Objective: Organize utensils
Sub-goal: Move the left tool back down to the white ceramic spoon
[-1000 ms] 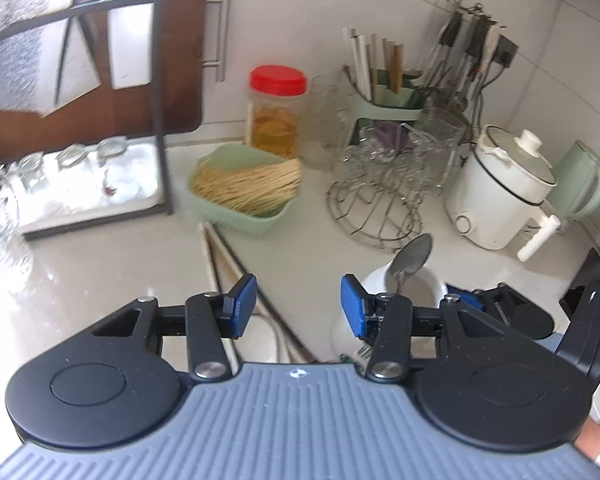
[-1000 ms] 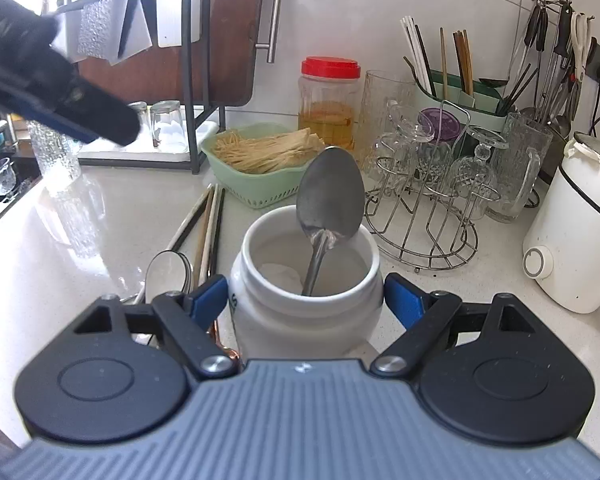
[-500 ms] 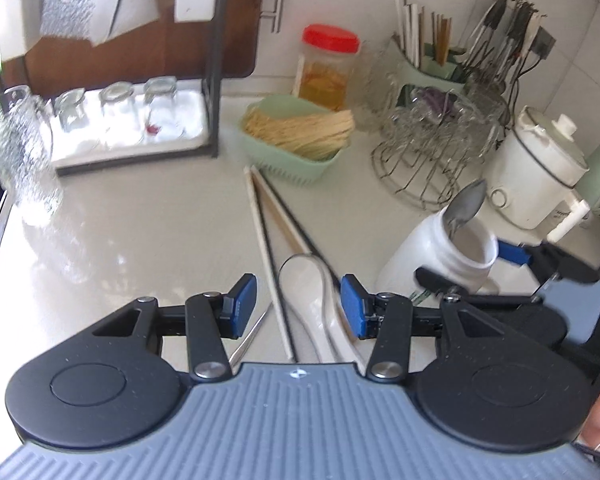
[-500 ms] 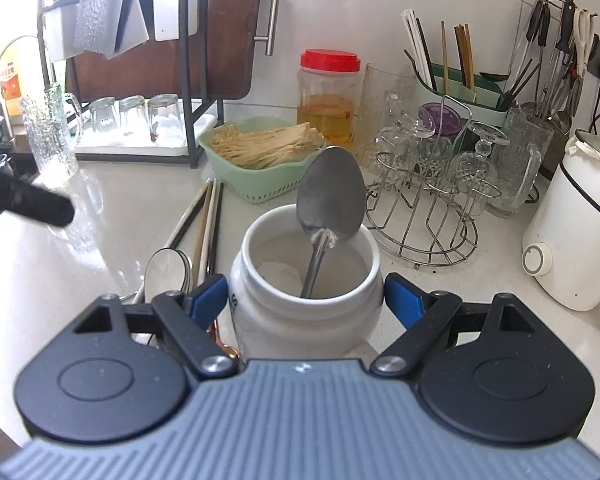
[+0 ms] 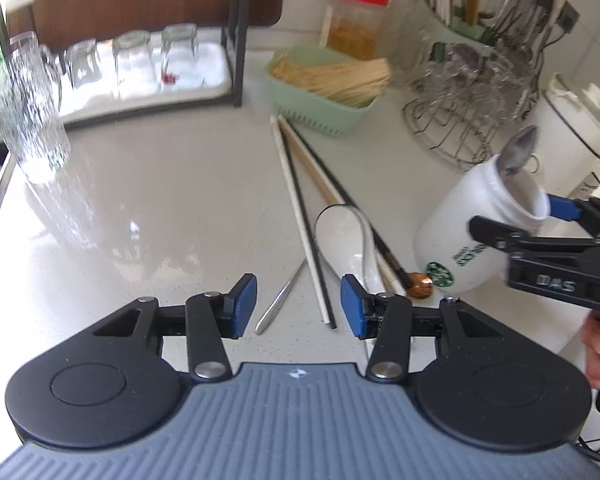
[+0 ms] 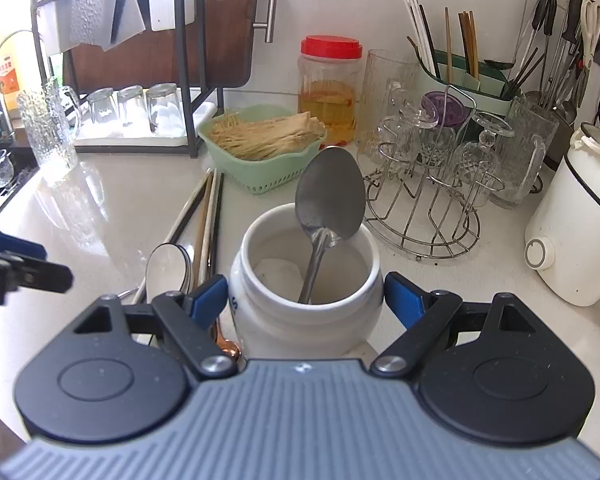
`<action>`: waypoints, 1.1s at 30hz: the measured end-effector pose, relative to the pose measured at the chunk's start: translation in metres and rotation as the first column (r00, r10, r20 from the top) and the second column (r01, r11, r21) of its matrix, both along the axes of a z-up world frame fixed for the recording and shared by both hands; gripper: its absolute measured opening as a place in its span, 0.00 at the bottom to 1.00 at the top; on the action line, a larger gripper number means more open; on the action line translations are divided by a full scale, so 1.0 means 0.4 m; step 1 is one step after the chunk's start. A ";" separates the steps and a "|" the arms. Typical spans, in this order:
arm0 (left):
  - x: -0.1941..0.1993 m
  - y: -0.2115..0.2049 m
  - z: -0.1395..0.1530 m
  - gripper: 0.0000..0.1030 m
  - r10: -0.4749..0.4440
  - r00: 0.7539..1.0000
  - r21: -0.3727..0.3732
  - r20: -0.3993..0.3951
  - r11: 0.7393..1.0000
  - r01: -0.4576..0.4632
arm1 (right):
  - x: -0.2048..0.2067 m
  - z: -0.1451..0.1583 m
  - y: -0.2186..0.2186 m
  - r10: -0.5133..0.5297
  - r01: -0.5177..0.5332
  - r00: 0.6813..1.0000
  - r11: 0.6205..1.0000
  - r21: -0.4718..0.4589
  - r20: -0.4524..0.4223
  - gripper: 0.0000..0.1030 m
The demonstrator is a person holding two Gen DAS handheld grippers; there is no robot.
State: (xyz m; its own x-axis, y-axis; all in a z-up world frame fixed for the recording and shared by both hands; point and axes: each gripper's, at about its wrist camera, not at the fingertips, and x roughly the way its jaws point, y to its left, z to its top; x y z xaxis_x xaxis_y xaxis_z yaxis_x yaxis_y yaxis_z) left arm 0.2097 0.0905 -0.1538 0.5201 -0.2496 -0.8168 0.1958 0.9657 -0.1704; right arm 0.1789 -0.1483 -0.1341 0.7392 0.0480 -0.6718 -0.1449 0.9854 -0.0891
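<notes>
A white jar [image 6: 306, 284] sits between the two fingers of your right tool [image 6: 306, 300], a metal spoon [image 6: 328, 200] already standing in it, bowl end up. The right tool's blue pads lie at the jar's sides, spread wide; they look pressed to it, but you cannot tell for sure from these views. Just left of that tool, loose utensils lie in a heap on the pale desk [image 5: 140, 200]: several chopsticks [image 5: 296, 216] in white, tan and black, a white ceramic soup spoon [image 5: 340, 232], a slim metal handle [image 5: 280, 300] and a copper-coloured spoon [image 5: 420, 280] beside the jar's base. Your left tool [image 5: 298, 306] hangs over this heap, its jaws half spread with nothing pinched, the near ends of the white and black chopsticks and the metal handle lying right ahead between its pads. You seem to be reaching for the next utensil while the jar is steadied. The next move likely calls for lowering the left tool onto one piece, closing cleanly on it without dragging its neighbours, then lifting and tipping it into the jar beside the spoon. Farther ahead stand a green basket [image 6: 260, 148], a red-lidded container [image 6: 330, 84] and a wire glass rack [image 6: 424, 208].
</notes>
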 end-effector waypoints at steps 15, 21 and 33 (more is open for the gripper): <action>0.177 -0.024 -0.088 0.45 0.071 0.997 -0.114 -0.036 0.991 -0.075 | 0.004 0.003 -0.004 0.019 -0.019 1.000 1.000 -0.002 -0.024 0.85; 0.193 -0.063 -0.107 0.44 0.011 0.997 -0.159 -0.076 0.987 -0.023 | 0.008 0.005 -0.002 0.013 -0.013 0.999 1.000 0.001 -0.031 0.85; 0.179 -0.138 -0.126 0.44 -0.002 0.998 -0.059 -0.060 0.998 -0.001 | 0.013 0.004 -0.009 0.027 -0.027 0.999 1.000 0.005 -0.037 0.85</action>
